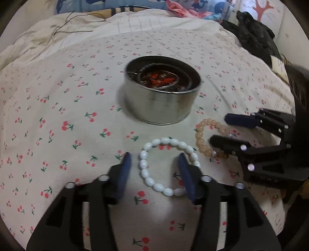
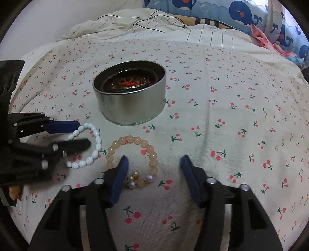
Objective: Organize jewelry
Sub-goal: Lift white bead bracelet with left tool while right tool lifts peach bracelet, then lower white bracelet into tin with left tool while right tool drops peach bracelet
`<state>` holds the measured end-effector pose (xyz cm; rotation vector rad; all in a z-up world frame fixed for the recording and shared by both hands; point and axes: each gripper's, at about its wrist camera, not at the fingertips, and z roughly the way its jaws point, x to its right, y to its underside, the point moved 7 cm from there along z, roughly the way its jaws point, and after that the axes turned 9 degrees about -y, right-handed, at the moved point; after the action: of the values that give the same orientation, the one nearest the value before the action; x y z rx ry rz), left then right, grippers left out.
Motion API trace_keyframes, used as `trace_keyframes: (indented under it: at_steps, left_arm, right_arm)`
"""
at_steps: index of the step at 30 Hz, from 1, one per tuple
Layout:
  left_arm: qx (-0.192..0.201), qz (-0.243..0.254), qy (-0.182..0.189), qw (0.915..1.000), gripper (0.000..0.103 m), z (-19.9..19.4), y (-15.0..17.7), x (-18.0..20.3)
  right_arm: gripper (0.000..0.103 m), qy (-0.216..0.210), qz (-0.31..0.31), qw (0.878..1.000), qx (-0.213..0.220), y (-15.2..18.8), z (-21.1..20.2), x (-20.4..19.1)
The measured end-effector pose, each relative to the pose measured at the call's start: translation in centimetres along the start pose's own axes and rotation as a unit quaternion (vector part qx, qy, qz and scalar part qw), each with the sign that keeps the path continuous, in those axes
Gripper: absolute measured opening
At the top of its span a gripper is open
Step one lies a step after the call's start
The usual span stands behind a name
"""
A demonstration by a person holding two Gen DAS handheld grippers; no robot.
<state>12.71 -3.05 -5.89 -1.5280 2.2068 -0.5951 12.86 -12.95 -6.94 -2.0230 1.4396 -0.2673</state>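
Note:
A white bead bracelet lies flat on the cherry-print sheet. My left gripper is open, its jaws straddling the bracelet's left side, the right finger inside the loop. A peach bead bracelet with small pearl charms lies to its right. My right gripper is open, its left finger inside the peach loop and its right finger outside it. A round metal tin stands behind both, holding dark and red jewelry.
A rumpled cream blanket with a thin black cord lies at the back. Blue whale-print bedding is behind it. A black fuzzy item lies at the far right in the left wrist view.

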Motion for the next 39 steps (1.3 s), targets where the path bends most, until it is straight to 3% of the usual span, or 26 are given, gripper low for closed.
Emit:
trace_keyframes:
  at_steps: [4,15,16,17,20,22,28,39]
  left_arm:
    - [0.001,0.005,-0.004,1.0,0.059,0.0,0.1,0.2]
    - [0.003,0.014,-0.013,0.9998,0.064,-0.2,0.2,0.6]
    - [0.003,0.015,-0.012,0.9998,0.06,-0.2,0.2,0.6]
    - [0.004,0.016,-0.011,0.9998,0.045,-0.2,0.2,0.7]
    - [0.007,0.029,-0.021,0.9993,0.016,-0.5,0.1,0.7]
    - [0.007,0.034,-0.024,0.9991,0.008,-0.6,0.1,0.6]
    - [0.018,0.049,-0.031,0.9981,0.007,-1.5,-0.4,1.0]
    - [0.055,0.032,-0.034,0.9974,0.007,-4.0,-2.1,-0.5]
  right_arm:
    - [0.033,-0.004,-0.001,1.0,0.0,0.0,0.0,0.0]
    - [0.011,-0.003,-0.002,1.0,0.001,-0.1,-0.1,-0.2]
    - [0.01,-0.003,0.0,1.0,0.001,-0.1,-0.1,-0.1]
    - [0.009,-0.004,0.001,1.0,0.002,-0.1,-0.1,0.0]
    - [0.009,-0.003,0.001,1.0,0.004,-0.1,-0.3,0.0]
    - [0.009,-0.005,0.004,1.0,0.006,-0.1,-0.4,0.0]
    - [0.009,-0.011,0.012,1.0,0.015,-0.3,-1.1,0.0]
    - [0.008,-0.029,0.031,0.998,0.053,-1.4,-3.7,0.4]
